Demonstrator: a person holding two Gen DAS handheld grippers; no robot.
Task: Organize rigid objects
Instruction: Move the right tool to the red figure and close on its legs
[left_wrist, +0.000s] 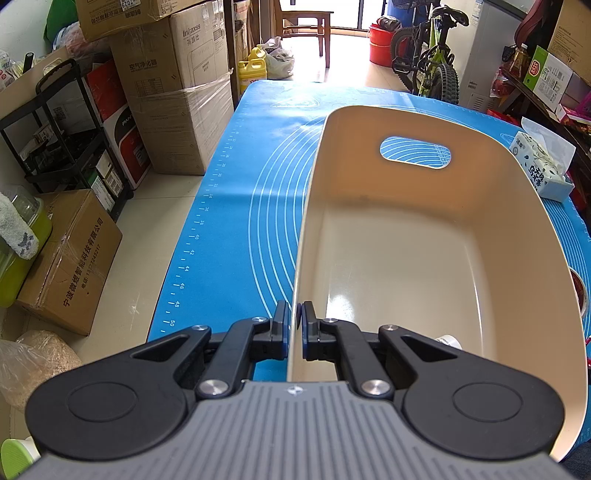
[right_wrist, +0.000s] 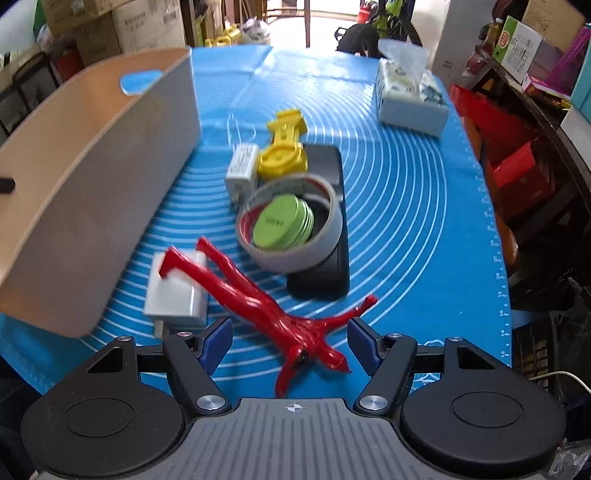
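My left gripper (left_wrist: 294, 325) is shut on the near left wall of a beige plastic bin (left_wrist: 424, 229), which is empty inside; the bin also shows at the left of the right wrist view (right_wrist: 92, 177). My right gripper (right_wrist: 290, 341) is open, its fingers on either side of a red figurine (right_wrist: 258, 295) lying on the blue mat (right_wrist: 406, 221). Beyond it lie a white charger (right_wrist: 177, 291), a tape roll (right_wrist: 288, 218) around a green round tin (right_wrist: 282, 221), a black phone-like slab (right_wrist: 328, 280), a yellow plastic piece (right_wrist: 284, 147) and a small white adapter (right_wrist: 242, 166).
A tissue pack (right_wrist: 410, 92) stands at the far right of the mat, also in the left wrist view (left_wrist: 543, 166). Cardboard boxes (left_wrist: 177, 92) and a black cart (left_wrist: 62, 129) line the floor left of the table. A bicycle (left_wrist: 432, 59) stands beyond the table.
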